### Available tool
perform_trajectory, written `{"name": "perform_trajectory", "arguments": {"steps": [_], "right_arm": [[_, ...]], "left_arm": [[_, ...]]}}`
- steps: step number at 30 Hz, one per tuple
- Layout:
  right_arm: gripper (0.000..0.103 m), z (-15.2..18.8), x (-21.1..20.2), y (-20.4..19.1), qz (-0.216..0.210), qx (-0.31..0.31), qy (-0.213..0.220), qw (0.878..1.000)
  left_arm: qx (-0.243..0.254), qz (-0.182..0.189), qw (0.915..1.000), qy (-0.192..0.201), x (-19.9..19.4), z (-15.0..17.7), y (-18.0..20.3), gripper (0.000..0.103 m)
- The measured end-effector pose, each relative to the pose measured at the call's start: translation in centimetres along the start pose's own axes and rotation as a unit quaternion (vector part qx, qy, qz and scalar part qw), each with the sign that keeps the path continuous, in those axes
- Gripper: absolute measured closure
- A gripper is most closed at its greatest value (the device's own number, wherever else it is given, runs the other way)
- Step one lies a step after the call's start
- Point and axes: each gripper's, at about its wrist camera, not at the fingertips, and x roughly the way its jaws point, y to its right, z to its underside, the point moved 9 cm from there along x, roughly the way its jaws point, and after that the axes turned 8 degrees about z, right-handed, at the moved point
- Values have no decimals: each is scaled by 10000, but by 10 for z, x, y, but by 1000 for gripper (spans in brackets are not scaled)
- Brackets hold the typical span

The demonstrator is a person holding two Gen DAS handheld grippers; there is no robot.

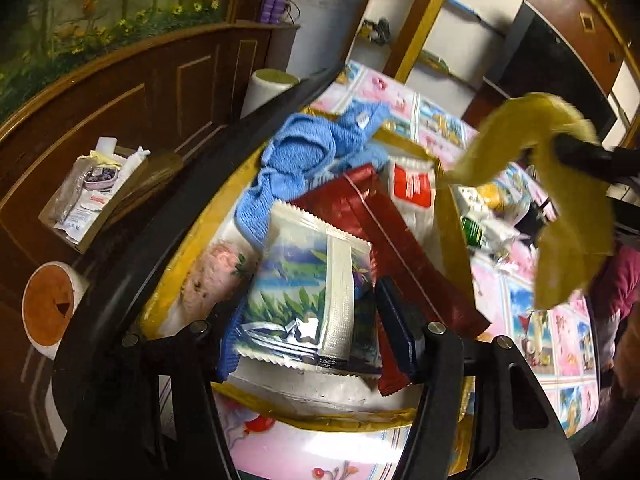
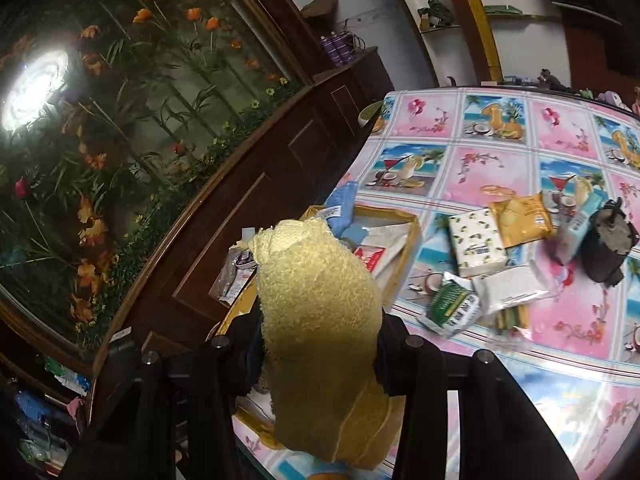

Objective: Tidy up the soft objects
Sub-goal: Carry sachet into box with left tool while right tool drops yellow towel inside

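Clamped between the right gripper's (image 2: pixel 320 356) fingers, a yellow cloth (image 2: pixel 316 300) hangs above the gold-rimmed tray (image 1: pixel 454 216) at the table (image 2: pixel 500 152) edge. Left gripper (image 1: pixel 304 332) fingers stand apart over the tray's packets (image 1: pixel 312 280) and blue cloth (image 1: pixel 296 160). Only the right view shows loose packets (image 2: pixel 476 242) on open table beyond.

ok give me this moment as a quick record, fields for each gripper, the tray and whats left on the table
right gripper: shut on yellow cloth, lifted off the table
left gripper: open around a scenic packet, over the tray
tray: gold-rimmed; blue knit cloth, red pouch, pink fluffy item
table: lemon-print tissue pack, orange packet, green packet
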Motion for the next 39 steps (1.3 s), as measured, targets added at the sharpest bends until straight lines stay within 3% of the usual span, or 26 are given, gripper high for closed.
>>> {"name": "perform_trajectory", "arguments": {"steps": [7,13,16,19,21,23,29,39], "right_arm": [[59,2,80,-20,252,221,-554,9979],[57,24,135,-9,1264,-86,-807,9886],[53,24,129,-16,1558,-535,-581,9846],[49,21,113,-27,1516,-770,-427,9845],[35,18,94,-33,1390,-819,-157,9868],[30,17,73,-36,1310,-862,130,9875],[30,20,35,-30,1195,-949,431,9874],[30,36,-9,42,1547,-486,563,9852]], "left_arm": [[-32,-235,9979,600,-31,-5,-5,41],[317,-707,9936,819,-46,-4,-4,41],[366,-928,9898,1021,-54,-6,-7,31],[403,-1179,9852,1175,-59,-7,-8,29],[417,-1299,9835,1191,-62,-7,-7,29],[452,-1423,9820,1160,-63,-7,-6,29],[737,-1761,9753,1115,-66,-3,9,29],[1140,-1788,9715,1062,-67,4,49,29]]}}
